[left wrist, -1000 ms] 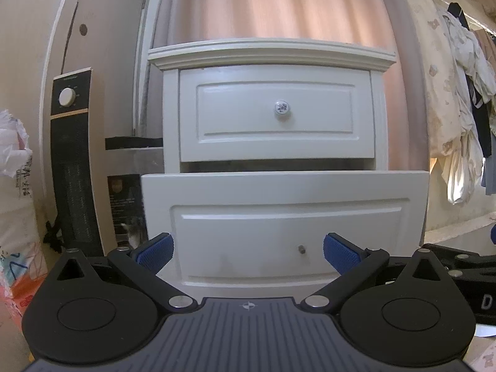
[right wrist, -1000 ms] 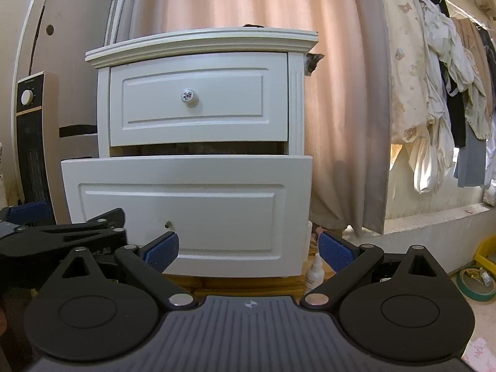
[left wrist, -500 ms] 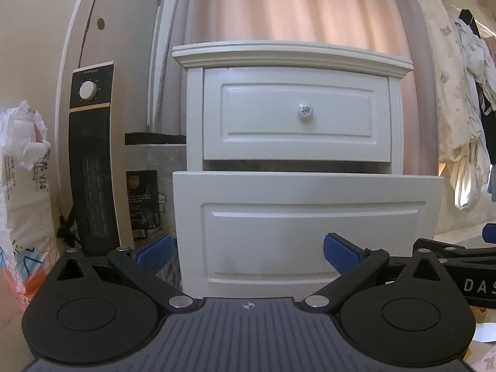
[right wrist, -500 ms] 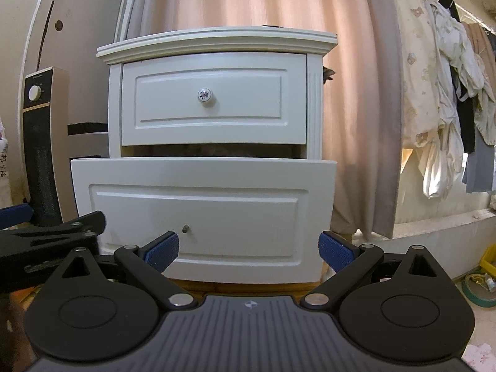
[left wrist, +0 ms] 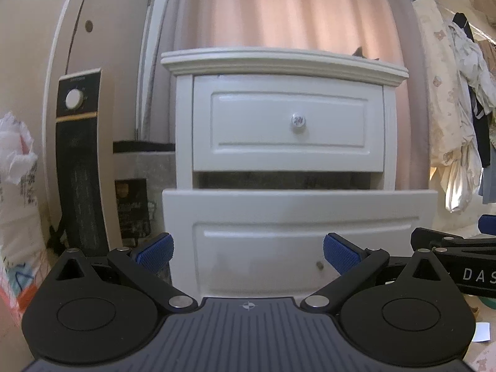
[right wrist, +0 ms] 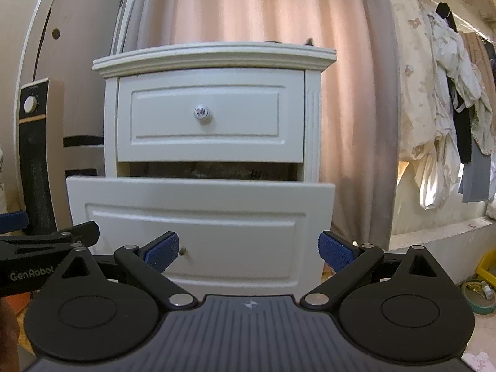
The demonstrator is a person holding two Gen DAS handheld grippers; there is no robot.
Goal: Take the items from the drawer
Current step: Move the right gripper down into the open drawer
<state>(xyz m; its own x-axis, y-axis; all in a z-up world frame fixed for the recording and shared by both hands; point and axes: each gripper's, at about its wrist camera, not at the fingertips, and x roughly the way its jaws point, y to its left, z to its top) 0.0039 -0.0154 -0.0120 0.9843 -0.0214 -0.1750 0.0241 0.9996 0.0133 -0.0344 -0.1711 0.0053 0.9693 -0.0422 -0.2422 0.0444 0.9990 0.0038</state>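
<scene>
A white nightstand [left wrist: 285,62] [right wrist: 214,57] stands ahead against a pink curtain. Its lower drawer [left wrist: 297,235] [right wrist: 198,229] is pulled out, and its inside is hidden behind the front panel. The upper drawer [left wrist: 288,124] [right wrist: 210,114] is shut and has a round knob. My left gripper [left wrist: 248,249] is open and empty, a little in front of the lower drawer's front. My right gripper [right wrist: 249,248] is open and empty, also in front of that panel. Each gripper shows at the edge of the other's view.
A tall black and beige heater [left wrist: 79,161] [right wrist: 34,155] stands left of the nightstand. A white bag [left wrist: 15,192] sits at far left. Clothes [left wrist: 458,117] [right wrist: 446,117] hang at the right. A tape roll [right wrist: 479,297] and a yellow bin [right wrist: 488,268] lie on the floor at right.
Both grippers have pulled back and risen a little, so the nightstand looks smaller and lower. The left view has swung left, shifting the nightstand to the right. Both grippers stay open.
</scene>
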